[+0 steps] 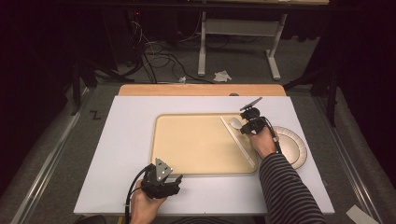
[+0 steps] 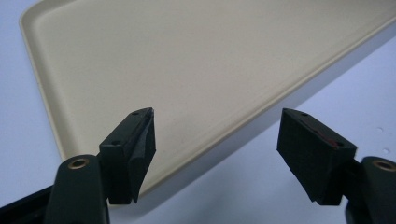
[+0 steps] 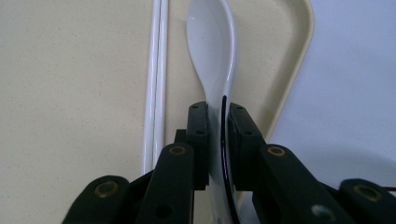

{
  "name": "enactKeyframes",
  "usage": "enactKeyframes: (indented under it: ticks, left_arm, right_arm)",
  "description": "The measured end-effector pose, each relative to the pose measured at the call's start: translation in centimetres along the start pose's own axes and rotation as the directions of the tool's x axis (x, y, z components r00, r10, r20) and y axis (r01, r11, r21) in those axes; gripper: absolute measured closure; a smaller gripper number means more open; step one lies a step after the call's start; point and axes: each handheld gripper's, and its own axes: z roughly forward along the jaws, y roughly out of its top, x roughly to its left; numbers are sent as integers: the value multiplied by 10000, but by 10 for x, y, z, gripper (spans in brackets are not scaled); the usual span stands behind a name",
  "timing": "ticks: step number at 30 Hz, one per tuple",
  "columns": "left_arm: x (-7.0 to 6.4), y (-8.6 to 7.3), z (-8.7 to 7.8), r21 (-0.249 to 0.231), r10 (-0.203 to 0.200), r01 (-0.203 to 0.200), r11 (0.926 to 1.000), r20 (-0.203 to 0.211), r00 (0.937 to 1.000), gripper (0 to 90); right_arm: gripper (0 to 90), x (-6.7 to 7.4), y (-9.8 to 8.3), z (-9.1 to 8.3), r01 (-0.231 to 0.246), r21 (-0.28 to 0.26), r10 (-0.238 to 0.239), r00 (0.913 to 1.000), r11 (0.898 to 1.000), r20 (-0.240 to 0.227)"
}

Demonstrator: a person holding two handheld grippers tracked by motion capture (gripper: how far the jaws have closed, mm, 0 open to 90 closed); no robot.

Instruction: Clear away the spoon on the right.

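A beige tray (image 1: 196, 144) lies on a white board (image 1: 121, 149). A pair of white chopsticks (image 1: 238, 142) rests along the tray's right side. My right gripper (image 1: 243, 128) is at the tray's far right corner, shut on the handle of a white spoon (image 1: 235, 123). In the right gripper view the spoon (image 3: 210, 42) points away from the gripper (image 3: 218, 121), its bowl low over the tray (image 3: 70, 93) beside the chopsticks (image 3: 158, 70). My left gripper (image 1: 176, 181) stands open by the tray's front edge. In its own view, the gripper (image 2: 217, 135) has nothing between its jaws, with the tray (image 2: 187, 60) ahead.
A pale round plate (image 1: 294, 144) sits on the board to the right of the tray, partly behind the right hand. A wooden table edge (image 1: 201, 89) runs along the far side. Cables and a desk frame (image 1: 238, 42) are on the floor beyond.
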Motion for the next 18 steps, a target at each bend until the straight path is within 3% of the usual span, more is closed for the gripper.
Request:
enactKeyframes:
  ticks: [3,18]
  left_arm:
    - [0,-1,-2,32,145,-145,9999,-62,9999,283]
    - [2,-1,-4,-43,141,-142,9999,-159,9998,283]
  right_arm:
    - [820,-1,3,2,17,126,-17,10000,9999,29]
    - [752,1,7,13,76,648,-74,10000,9979,-32]
